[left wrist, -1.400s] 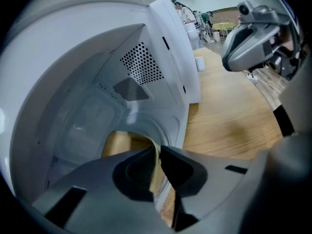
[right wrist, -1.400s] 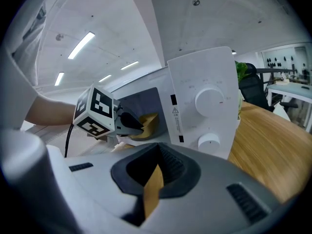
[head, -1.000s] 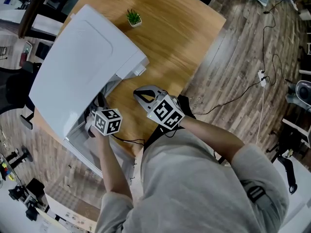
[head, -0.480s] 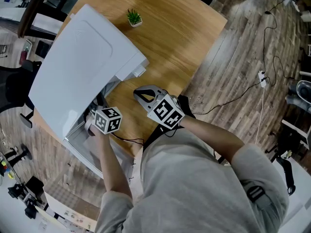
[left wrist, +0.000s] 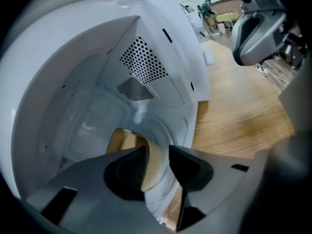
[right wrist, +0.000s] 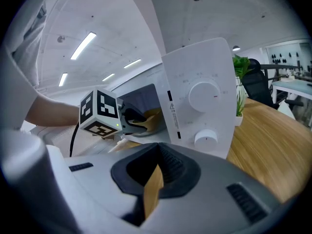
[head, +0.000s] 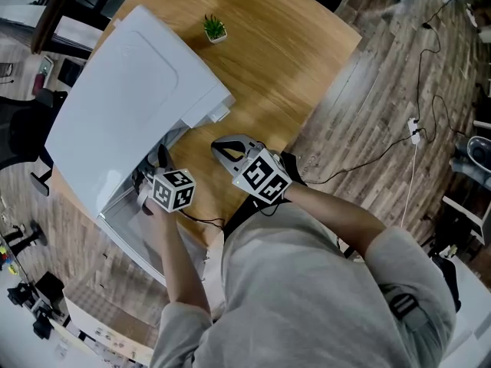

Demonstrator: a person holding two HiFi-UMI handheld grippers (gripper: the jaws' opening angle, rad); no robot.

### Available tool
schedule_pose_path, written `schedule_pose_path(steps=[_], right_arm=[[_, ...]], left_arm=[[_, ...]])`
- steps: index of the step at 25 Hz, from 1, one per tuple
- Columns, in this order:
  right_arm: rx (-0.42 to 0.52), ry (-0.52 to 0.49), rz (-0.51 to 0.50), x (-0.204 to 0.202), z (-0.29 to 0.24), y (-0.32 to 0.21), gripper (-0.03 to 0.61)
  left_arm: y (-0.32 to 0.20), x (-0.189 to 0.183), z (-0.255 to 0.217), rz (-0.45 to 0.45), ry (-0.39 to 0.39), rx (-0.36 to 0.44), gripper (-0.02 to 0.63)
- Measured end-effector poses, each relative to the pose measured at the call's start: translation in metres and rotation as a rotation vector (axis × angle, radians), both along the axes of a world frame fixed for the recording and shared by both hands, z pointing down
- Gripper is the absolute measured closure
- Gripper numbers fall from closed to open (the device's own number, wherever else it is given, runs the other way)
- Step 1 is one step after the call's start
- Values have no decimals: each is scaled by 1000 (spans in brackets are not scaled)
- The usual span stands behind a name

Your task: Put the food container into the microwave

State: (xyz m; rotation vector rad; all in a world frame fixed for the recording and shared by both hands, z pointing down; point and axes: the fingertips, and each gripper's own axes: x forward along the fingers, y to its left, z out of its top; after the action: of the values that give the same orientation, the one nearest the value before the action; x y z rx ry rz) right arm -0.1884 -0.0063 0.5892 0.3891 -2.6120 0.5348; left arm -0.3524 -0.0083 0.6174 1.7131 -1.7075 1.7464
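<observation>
Left gripper (left wrist: 157, 153) jaws have just been opening and now stand wide, pads off. The tan thin-walled food container (left wrist: 125, 140) sits between and just ahead of them, inside the white boxy microwave (left wrist: 146, 62). It looks light, flexible and crushable, so regrip at the rim, gently. Right gripper (right wrist: 157, 165) is closed, empty and outside the cavity.

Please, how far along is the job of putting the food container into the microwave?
Done: the food container sits inside the open microwave. In hand: the left hand-held gripper has just been opening its jaws, the container's edge between them, unpressed. Left: draw that gripper out. The right hand-held gripper is empty, outside.
</observation>
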Motion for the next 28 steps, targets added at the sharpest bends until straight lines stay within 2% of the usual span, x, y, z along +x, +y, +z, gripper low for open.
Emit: schedule_pose_path(steps=[15,28], right_arm=[[4,-23,-53,2,-8,8,574],[24,-39,-174,5,-17,32,574]], left_arm=[[23,14,-15,-50,-13,25,453],[65,36,-19,-136,-9,38,458]])
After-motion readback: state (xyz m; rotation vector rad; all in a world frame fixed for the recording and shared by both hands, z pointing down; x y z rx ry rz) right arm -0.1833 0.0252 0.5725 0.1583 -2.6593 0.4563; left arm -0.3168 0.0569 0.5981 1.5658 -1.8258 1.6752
